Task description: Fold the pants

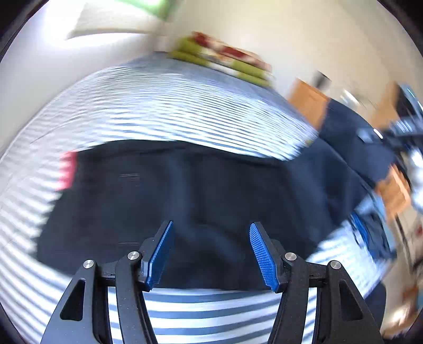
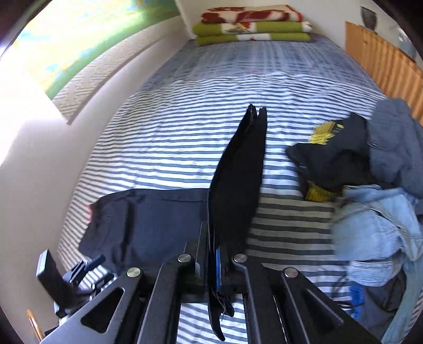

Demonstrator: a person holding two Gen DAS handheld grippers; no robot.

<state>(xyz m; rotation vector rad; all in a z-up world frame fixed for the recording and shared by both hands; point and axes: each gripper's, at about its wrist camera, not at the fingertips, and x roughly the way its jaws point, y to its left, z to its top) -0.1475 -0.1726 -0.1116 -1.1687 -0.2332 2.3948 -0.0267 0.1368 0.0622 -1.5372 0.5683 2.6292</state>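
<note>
The right gripper (image 2: 215, 254) angled steeply down, its jaws clamped on a raised fold of the pants (image 2: 238, 169). The left gripper (image 1: 211, 254) tilted down above the pants (image 1: 185, 190), jaws apart and empty. The pants lay across the striped bed (image 2: 185, 127), blankets (image 2: 251, 26) beyond.

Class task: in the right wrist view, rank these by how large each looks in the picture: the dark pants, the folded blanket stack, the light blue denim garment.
1. dark pants, largest, though nearness to the camera inflates them.
2. light blue denim garment.
3. folded blanket stack, smallest looking, but farthest away, so its true size stays unsure.
</note>
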